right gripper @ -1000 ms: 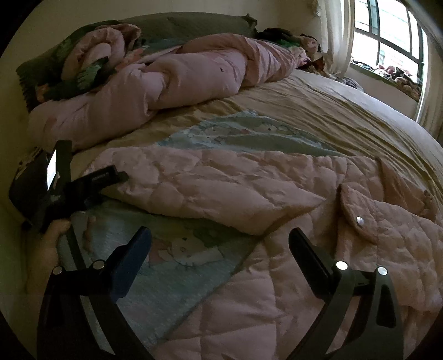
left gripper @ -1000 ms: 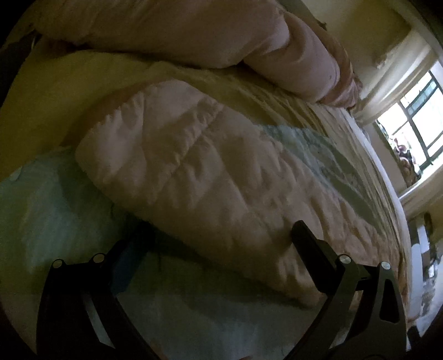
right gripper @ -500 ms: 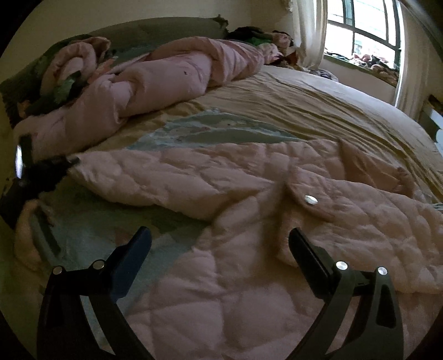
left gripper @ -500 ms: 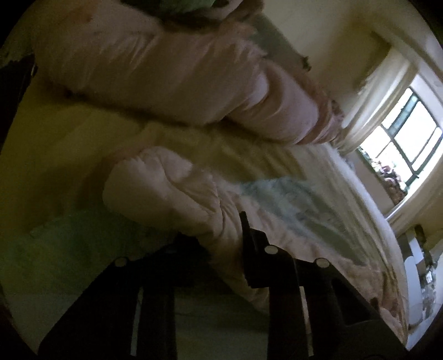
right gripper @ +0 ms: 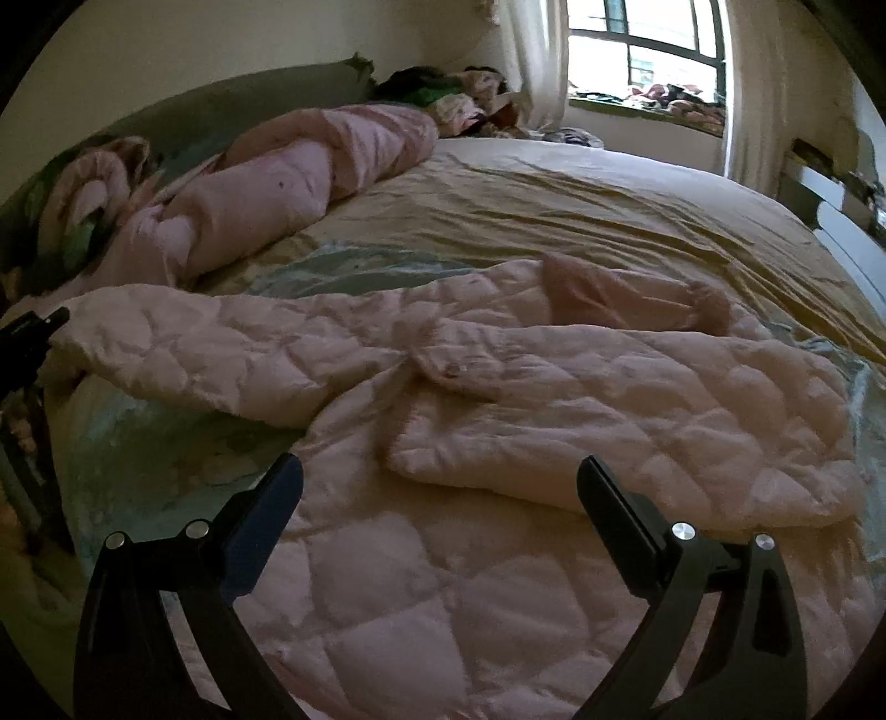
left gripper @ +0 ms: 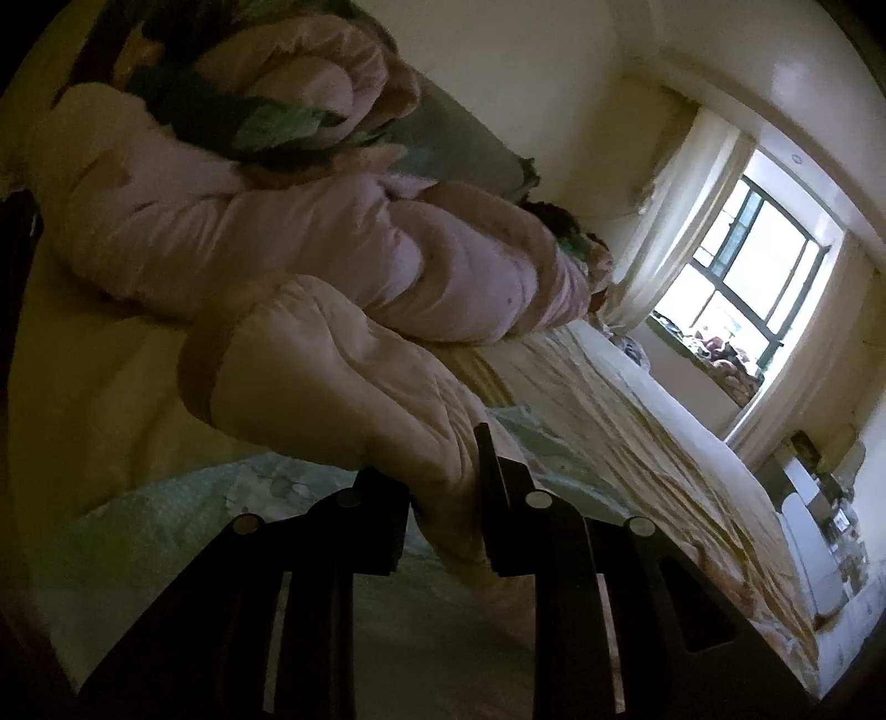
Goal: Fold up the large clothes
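A pale pink quilted coat (right gripper: 498,421) lies spread on the bed, one sleeve stretched out to the left. My left gripper (left gripper: 443,482) is shut on the end of that sleeve (left gripper: 332,376) and holds it lifted off the sheet; the cuff bulges up past the fingers. The same gripper shows as a dark shape (right gripper: 30,332) at the sleeve's tip at the left edge of the right wrist view. My right gripper (right gripper: 440,487) hovers open over the coat's body, near the folded front flap with a snap button (right gripper: 457,368); nothing sits between its fingers.
A rolled pink duvet (right gripper: 288,188) and pillows lie along the headboard. The bed (right gripper: 554,221) has a yellow sheet with a pale blue printed patch. A window (right gripper: 642,50) with curtains stands beyond, clutter on its sill. Furniture shows at far right.
My left gripper went from wide open to shut on the sleeve end and rose, lifting it. My right gripper slid rightward over the coat, still open.
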Motion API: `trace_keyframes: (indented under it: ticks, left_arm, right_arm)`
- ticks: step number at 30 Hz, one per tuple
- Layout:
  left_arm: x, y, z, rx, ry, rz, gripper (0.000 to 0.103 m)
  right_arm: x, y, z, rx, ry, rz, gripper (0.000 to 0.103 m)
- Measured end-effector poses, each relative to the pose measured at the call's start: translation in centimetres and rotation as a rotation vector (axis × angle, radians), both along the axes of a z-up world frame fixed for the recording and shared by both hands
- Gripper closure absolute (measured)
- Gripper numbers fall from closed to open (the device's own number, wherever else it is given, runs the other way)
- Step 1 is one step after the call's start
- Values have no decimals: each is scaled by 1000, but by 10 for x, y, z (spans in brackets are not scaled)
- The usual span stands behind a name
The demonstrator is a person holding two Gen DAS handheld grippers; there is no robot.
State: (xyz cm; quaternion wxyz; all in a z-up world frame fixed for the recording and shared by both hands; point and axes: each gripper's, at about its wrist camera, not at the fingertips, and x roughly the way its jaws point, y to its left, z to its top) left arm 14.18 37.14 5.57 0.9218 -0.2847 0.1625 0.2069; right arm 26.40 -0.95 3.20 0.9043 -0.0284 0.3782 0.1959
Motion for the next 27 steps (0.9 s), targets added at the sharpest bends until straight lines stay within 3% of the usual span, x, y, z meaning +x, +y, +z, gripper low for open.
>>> trace_keyframes:
  ticks: [6, 15, 27]
  left_arm:
    - [4, -23, 26, 37, 4, -23, 90]
    - [11, -92, 83, 142, -23, -84, 90]
    - [42, -174, 122, 237, -37, -187, 90]
  right_arm:
    - [-14, -31, 2, 2, -24, -26, 4]
    - [-27, -81, 5, 52, -8, -51, 4]
    - [-35, -148, 21, 158, -30, -121, 4]
